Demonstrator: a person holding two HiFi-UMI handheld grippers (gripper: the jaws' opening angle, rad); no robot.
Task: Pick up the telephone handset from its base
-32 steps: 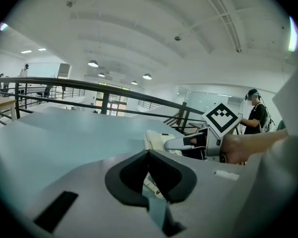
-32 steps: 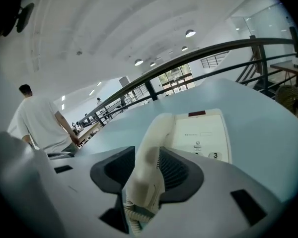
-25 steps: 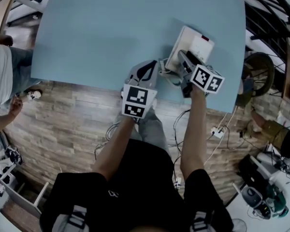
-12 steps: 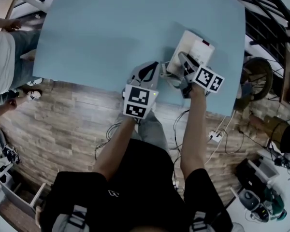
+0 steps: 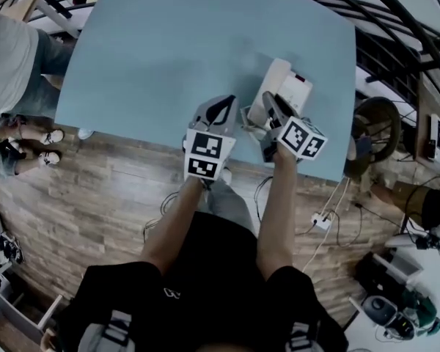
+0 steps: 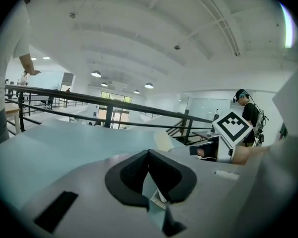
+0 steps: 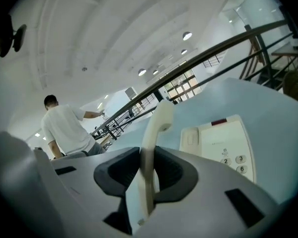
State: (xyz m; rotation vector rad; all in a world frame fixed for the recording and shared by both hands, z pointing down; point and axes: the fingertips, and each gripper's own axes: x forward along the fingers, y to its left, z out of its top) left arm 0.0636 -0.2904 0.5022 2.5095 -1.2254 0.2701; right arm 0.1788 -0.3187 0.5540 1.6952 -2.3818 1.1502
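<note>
The cream telephone base [image 5: 293, 88] [image 7: 219, 142] sits near the right front corner of the light blue table [image 5: 169, 50]. Its handset [image 7: 156, 125] stands on end between the jaws of my right gripper [image 7: 146, 155] [image 5: 270, 108], lifted clear of the base's cradle; the jaws are closing and their pads press its sides. In the head view the gripper hides most of the handset. My left gripper [image 5: 221, 107] [image 6: 149, 153] hovers just left of the phone, pads together at the tips, nothing clearly held. The coiled cord [image 5: 247, 118] hangs between the two grippers.
A person in a white shirt [image 5: 15, 57] [image 7: 64, 125] stands at the table's left end. Cables and a power strip [image 5: 320, 221] lie on the wooden floor below the front edge. A black railing [image 6: 114, 103] runs behind the table.
The right gripper's jaws have closed on the handset and raised it off the base. Both grippers have risen a little. The person at the left has stepped closer to the table.
</note>
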